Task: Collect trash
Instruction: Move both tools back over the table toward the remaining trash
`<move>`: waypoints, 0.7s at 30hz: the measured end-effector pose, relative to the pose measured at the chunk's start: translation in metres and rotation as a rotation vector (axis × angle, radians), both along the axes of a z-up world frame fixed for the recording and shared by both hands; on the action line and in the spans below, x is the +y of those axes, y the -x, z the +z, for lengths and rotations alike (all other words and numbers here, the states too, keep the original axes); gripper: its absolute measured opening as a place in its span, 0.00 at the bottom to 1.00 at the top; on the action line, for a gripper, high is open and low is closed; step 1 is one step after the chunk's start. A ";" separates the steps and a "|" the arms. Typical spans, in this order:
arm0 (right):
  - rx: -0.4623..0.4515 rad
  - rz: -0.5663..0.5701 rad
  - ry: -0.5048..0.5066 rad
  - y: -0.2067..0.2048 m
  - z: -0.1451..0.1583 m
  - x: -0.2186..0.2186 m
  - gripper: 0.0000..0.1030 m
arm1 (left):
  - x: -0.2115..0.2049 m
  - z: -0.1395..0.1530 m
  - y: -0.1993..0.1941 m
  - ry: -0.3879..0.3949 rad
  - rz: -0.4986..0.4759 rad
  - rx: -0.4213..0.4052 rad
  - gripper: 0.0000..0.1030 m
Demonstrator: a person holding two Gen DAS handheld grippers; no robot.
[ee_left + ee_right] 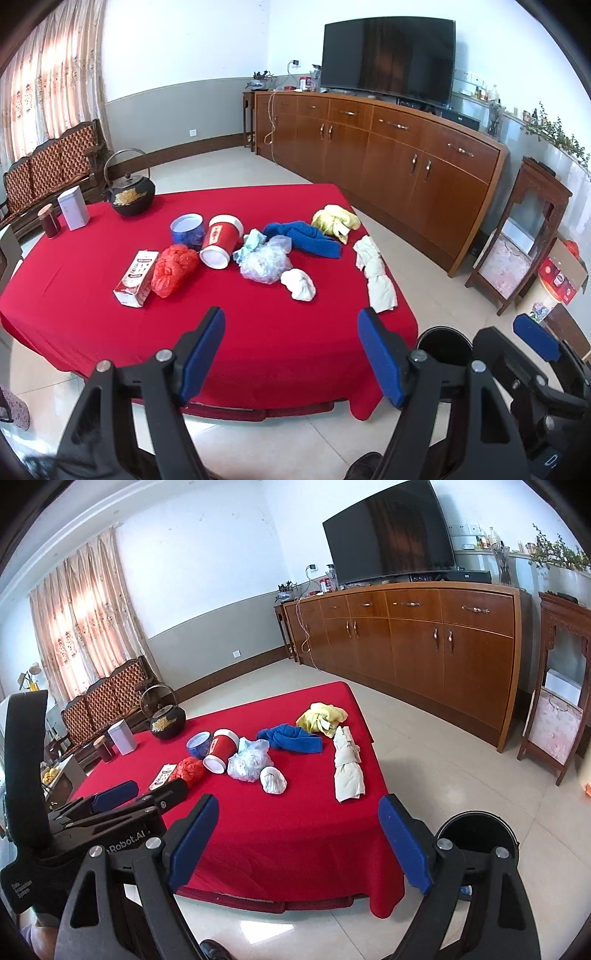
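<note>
So the big red-clothed table filled the middle of both views, with all the junk bunched around its centre. A black trash bin sat on the floor at the lower right, just off the table's corner. Largest bits: a blue towel and a rolled cream cloth toward the right, both soft and floppy, so I'd pinch a thick fold. The red cup lying on its side looked light but crushable, so grab its rim gently. The clear plastic bag and red plastic bag looked slippery; go for the knot. The white tissue wad was basically weightless. The left gripper and right gripper both hung wide apart, holding nothing, near the table's bottom edge.
</note>
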State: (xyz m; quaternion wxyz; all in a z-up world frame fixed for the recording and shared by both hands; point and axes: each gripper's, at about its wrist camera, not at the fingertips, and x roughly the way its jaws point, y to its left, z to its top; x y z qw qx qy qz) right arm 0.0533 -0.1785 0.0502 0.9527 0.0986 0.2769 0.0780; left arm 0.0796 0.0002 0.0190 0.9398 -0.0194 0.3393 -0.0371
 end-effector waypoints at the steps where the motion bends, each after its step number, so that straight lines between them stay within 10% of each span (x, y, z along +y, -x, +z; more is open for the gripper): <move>1: -0.001 -0.001 -0.003 0.000 0.000 -0.001 0.87 | -0.001 0.000 0.000 0.001 -0.002 -0.001 0.74; 21: 0.004 0.015 -0.012 -0.002 -0.004 0.002 0.87 | -0.005 -0.008 0.000 0.018 -0.006 0.030 0.74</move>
